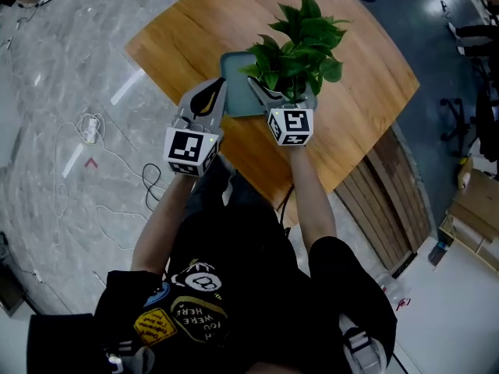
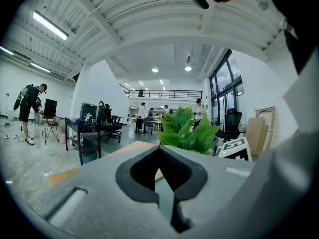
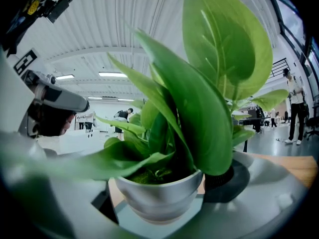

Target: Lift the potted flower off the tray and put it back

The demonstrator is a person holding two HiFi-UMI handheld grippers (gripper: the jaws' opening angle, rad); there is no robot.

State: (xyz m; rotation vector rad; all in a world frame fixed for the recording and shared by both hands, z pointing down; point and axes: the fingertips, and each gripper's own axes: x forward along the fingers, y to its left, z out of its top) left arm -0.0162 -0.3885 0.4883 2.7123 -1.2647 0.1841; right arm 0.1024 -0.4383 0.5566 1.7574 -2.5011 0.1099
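The potted flower (image 1: 299,47) has broad green leaves and a pale grey pot (image 3: 160,199). It stands at the right end of a grey-green tray (image 1: 234,92) on the round wooden table (image 1: 366,76). My right gripper (image 1: 285,97) is shut on the pot, one dark pad (image 3: 227,177) on each side. Tray surface (image 3: 164,230) shows just under the pot; I cannot tell whether they touch. My left gripper (image 1: 212,100) is shut on the tray's near left rim (image 2: 163,197), a thin strip between its closed jaws.
The table's near edge runs just under both grippers. Wooden boards (image 1: 398,197) lie on the floor to the right, and cables (image 1: 97,131) to the left. Desks and chairs (image 2: 94,126) and a few people stand far off in the hall.
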